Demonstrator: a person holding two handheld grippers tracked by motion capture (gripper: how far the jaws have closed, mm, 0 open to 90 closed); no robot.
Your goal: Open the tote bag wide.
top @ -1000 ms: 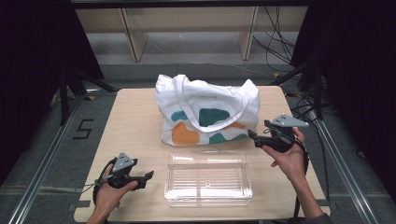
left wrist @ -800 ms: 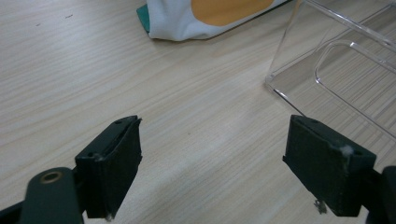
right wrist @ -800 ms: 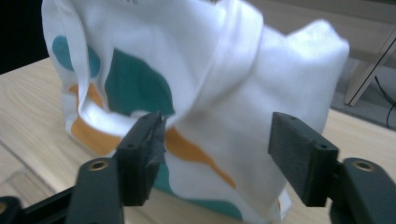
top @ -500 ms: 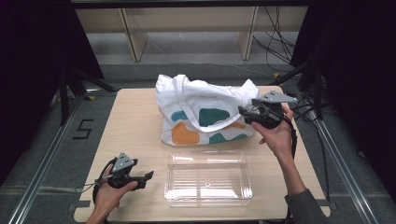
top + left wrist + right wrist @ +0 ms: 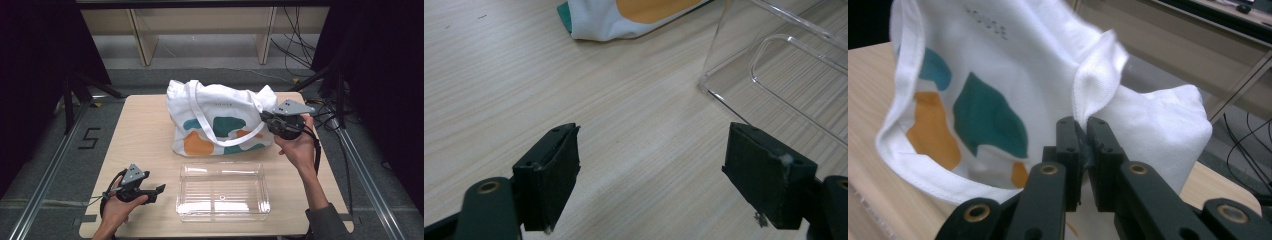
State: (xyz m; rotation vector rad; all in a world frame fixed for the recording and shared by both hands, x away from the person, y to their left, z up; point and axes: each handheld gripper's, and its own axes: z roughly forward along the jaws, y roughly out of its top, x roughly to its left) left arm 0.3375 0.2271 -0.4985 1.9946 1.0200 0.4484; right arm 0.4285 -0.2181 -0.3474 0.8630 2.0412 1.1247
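Tote bag is what the work's about: white cloth w/ teal and orange blobs, standing slumped at the far middle of the table, its strap looping down the front.

Nearest first. Left gripper sits low at the near left corner, same spot as a sec ago, jaws spread wide w/ nothing btwn them, just bare wood in the left gripper view. Clear plastic bin is just beside it to the right, near edge of the table, nothing inside, hasn't shifted.

Farther out, the change: right gripper has moved in from the table's right side, where it hung apart from the bag 1 s ago, to the bag's right top corner. In the right gripper view its jaws are clenched on a fold of the white cloth at the bag's rim, hem pinched btwn the pads. Bag's right side looks a bit pulled up and bunched vs. before.

Reading: grasp on the bag looks made, so the reach is over. Prob. next is lifting or pulling the mouth open; left gripper is free to take the other side. Risk: the pinch is on a thin fold and could slip under the bag's wt.
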